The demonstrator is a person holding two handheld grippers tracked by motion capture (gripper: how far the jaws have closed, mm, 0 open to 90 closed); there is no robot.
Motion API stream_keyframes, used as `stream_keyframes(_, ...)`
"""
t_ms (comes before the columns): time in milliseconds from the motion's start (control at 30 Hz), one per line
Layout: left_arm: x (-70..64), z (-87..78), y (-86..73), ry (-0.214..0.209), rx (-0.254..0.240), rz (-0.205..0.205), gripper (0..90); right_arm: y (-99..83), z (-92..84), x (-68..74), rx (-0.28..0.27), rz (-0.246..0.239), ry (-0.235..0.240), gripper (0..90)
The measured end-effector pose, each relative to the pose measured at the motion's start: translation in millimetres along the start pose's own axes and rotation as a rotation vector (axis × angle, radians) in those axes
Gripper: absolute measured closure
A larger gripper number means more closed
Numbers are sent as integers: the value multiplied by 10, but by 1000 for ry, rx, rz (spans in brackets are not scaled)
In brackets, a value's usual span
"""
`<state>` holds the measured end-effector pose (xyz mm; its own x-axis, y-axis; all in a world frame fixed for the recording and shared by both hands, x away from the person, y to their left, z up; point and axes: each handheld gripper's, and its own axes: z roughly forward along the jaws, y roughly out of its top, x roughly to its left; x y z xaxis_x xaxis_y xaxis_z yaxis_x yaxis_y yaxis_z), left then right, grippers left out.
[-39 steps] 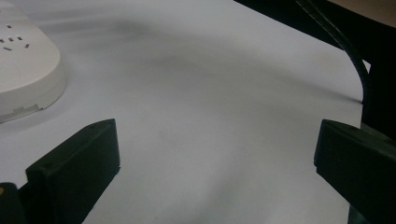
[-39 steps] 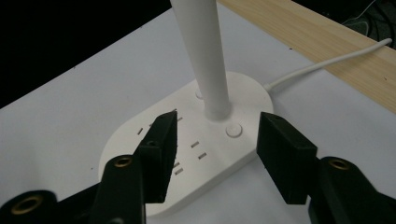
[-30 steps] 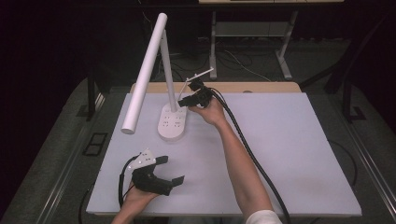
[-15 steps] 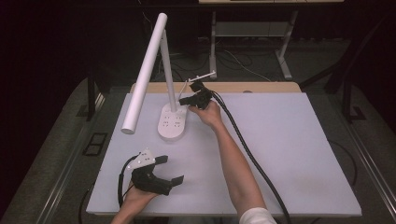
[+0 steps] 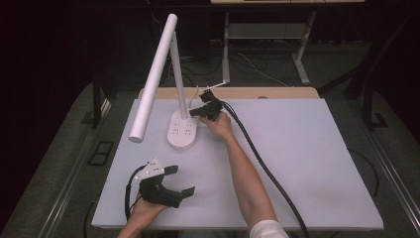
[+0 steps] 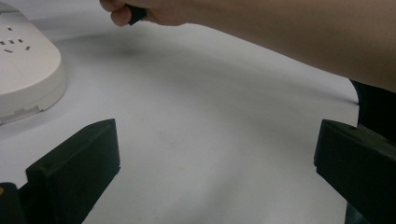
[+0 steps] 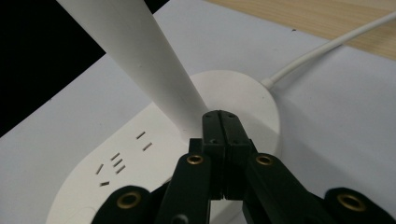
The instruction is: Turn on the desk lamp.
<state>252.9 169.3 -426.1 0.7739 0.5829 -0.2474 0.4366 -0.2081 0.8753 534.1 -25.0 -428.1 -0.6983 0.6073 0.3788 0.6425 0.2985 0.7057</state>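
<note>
A white desk lamp stands on the white table, with an oval base that carries sockets and a long tube head slanting down to the left. My right gripper is at the base's far right side. In the right gripper view its jaws have just closed flat together with nothing between them, the tips on the base at the foot of the stem. My left gripper rests open near the front left; nothing lies between its jaws.
The lamp's white cord runs off the base toward the wooden strip at the table's back. A thick black cable trails from my right gripper along the forearm. Desk legs and cables lie on the floor behind.
My right hand has sunk a little toward the lamp base. The left gripper has stayed where it was.
</note>
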Motion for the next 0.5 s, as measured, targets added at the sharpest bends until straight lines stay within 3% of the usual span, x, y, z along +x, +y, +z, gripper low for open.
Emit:
stream_keyframes(100,1,3,1,0,1,-1,0,-20,36,-5,3,-4,-11,896)
stream_keyframes(267,-5,8,0,-4,0,2,0,-38,40,-26,-8,8,10,896)
stream_keyframes(500,-5,5,0,-2,-1,1,0,-35,49,25,-7,-42,-25,896)
